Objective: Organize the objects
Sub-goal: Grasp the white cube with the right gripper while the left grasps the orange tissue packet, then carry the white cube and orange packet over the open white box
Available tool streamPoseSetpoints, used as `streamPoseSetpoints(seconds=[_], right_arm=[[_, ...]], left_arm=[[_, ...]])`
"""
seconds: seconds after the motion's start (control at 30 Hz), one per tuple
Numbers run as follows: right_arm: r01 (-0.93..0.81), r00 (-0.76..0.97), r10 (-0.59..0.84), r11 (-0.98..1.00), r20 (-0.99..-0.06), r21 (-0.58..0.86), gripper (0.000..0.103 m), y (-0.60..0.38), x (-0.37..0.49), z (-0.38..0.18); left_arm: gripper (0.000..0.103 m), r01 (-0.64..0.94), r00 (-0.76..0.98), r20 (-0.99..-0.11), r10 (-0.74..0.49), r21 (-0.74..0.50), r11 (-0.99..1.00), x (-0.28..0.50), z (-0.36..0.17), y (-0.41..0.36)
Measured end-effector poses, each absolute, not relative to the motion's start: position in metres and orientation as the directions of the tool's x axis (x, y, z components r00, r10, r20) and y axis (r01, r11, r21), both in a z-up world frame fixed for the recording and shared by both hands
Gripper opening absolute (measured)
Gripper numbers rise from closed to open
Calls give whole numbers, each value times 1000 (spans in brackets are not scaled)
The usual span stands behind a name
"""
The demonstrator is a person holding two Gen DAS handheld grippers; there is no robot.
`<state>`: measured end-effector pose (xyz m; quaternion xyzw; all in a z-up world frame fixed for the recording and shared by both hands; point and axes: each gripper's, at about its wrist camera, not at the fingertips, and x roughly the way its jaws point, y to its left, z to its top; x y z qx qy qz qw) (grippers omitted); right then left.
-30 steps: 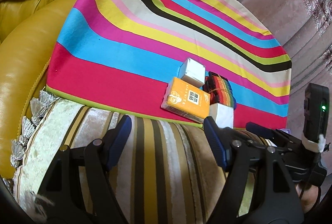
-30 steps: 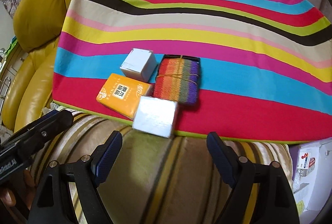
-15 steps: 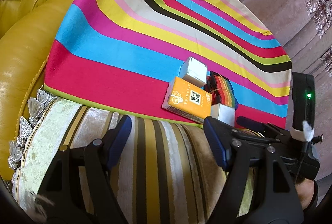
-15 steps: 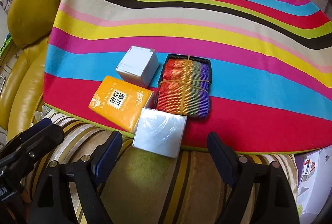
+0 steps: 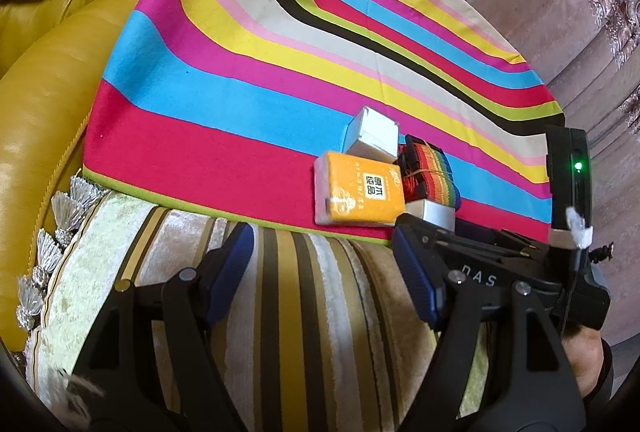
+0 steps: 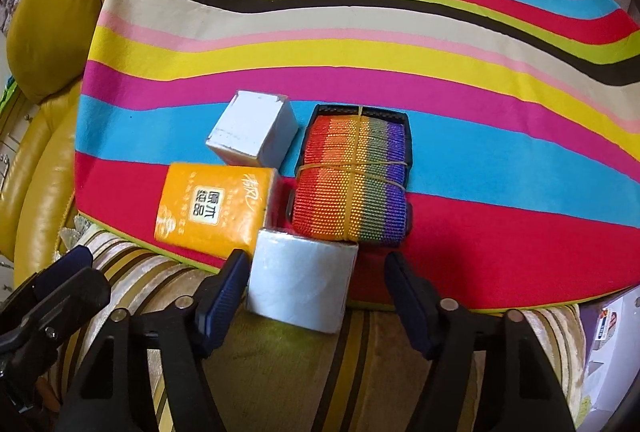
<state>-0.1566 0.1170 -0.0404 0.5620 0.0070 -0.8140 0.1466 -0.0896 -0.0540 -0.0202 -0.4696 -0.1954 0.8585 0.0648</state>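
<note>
Silvery wrapped block [image 6: 301,284] sits between the right claw's [image 6: 316,296] spread, unclenched fingers.

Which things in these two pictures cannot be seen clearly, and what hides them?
- Left wrist view: wrapped white block is mostly hidden behind the right gripper.
- Left wrist view: rainbow strap bundle is partly covered by the orange tissue pack.
- Right wrist view: box at the right edge is cut off, print too small.
</note>
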Motion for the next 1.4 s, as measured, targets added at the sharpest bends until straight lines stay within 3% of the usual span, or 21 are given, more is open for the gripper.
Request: streamPoseSetpoints(seconds=[0.1,0.4,0.8,1.3,1.4], right_arm=[[237,-323,-246,-956,-914,173,52,121,-156,-40],[221,-356,-235,-962,-904,163,46,135,-151,-34],[180,-415,-220,-971,-883,158,46,167,-135,-21],[145,-497,-182,-981,-849,125,46,202,-110,-3],[137,-498,-187,-981,-847,136,46,209,-107,-3]], left_arm=[[75,70,-553,-784,283,-382,-921,-90,-19,-51],[78,16,-497,-824,274,-324,-946,-108,-23,-31],[87,65,-418,-868,268,-323,-944,-137,-31,-7],[87,163,-354,-929,114,-181,-970,-167,-52,20],[81,167,-356,-930,94,-163,-972,-168,-52,19]])
